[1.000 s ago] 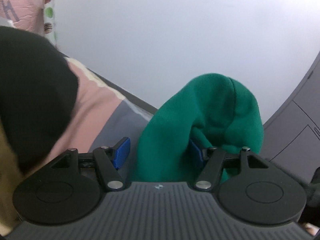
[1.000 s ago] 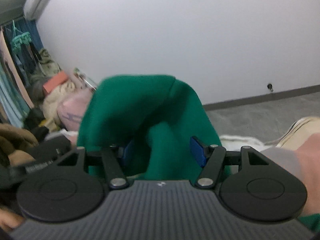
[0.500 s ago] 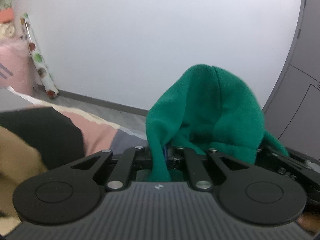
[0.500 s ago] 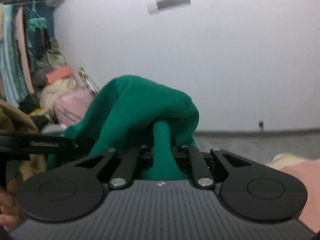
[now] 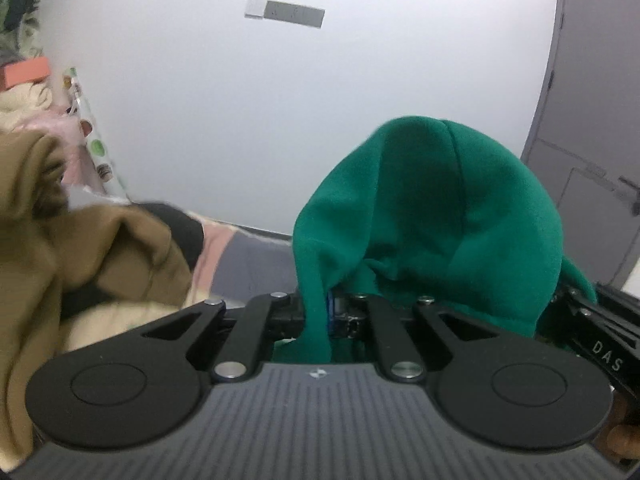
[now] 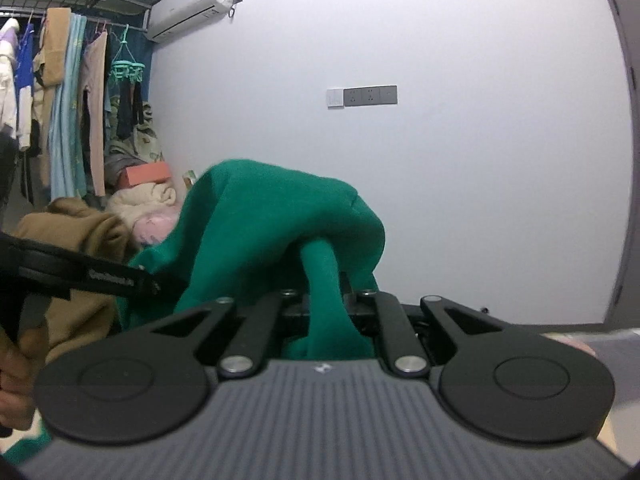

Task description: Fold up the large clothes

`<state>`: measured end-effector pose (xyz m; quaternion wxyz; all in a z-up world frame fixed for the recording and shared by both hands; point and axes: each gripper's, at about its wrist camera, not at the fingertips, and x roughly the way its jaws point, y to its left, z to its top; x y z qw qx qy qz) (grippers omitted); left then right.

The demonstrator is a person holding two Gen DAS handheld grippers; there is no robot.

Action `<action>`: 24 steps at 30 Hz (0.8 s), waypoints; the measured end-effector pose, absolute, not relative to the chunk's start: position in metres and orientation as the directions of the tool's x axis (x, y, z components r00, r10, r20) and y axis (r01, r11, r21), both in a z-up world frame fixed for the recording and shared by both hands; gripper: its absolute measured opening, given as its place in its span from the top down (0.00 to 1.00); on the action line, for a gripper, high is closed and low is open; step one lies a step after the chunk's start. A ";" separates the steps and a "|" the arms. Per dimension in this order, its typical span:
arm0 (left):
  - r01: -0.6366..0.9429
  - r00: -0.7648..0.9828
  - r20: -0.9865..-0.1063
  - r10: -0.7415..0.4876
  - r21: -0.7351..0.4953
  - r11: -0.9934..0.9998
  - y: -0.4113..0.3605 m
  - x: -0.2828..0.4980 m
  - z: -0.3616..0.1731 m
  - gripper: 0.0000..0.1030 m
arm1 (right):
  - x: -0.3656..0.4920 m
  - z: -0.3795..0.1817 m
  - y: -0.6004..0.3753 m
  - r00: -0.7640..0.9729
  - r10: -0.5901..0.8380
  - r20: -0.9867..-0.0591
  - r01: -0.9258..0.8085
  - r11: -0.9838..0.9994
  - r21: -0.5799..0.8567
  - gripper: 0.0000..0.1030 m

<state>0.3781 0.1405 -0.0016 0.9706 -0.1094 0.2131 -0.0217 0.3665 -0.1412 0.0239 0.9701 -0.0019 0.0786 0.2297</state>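
Left gripper [image 5: 320, 312], a black two-finger tool with a ribbed grey housing: jaws drawn narrow and clamped on a fold of the large green fleece garment [image 5: 432, 224], which rises in a hood-like hump just beyond the fingers and hangs down between the linkage arms. Right gripper [image 6: 326, 304], of the same build: jaws likewise pinched together on a twisted strand of the same green fleece garment [image 6: 272, 216], whose bulk mounds up ahead of it and trails away to the left of the view. The garment is thus held off the surface by both tools, side by side; each tool's black frame shows at the edge of the other's view, the left one [image 6: 80, 276] crossing low at the left with a hand [image 6: 16, 376] beneath it.

Surroundings: a rumpled tan-brown garment [image 5: 60, 248] lies to the left, beside a pink-and-grey patterned bed cover [image 5: 240, 256]. Behind stands a plain white wall [image 5: 240, 120] carrying a grey socket strip [image 6: 362, 97], with a grey panelled door [image 5: 592, 160] to the right. In the right wrist view a white air-conditioning unit [image 6: 188, 4] is mounted high, above a rail of hanging clothes [image 6: 60, 100].
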 end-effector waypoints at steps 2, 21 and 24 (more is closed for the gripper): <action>-0.022 0.908 -0.411 -0.084 -0.248 0.969 0.131 0.339 -0.007 0.91 | 0.336 0.024 -0.153 0.879 0.450 -0.158 -0.443 0.893 0.080 0.90; -0.020 0.833 -0.527 -0.169 -0.335 0.942 0.104 0.148 -0.076 0.32 | 0.187 -0.050 -0.201 0.783 0.484 -0.390 -0.445 0.875 0.192 0.81; 0.025 0.823 -0.522 -0.223 -0.359 0.933 0.107 0.125 -0.067 0.29 | 0.176 -0.048 -0.213 0.772 0.492 -0.402 -0.447 0.870 0.205 0.51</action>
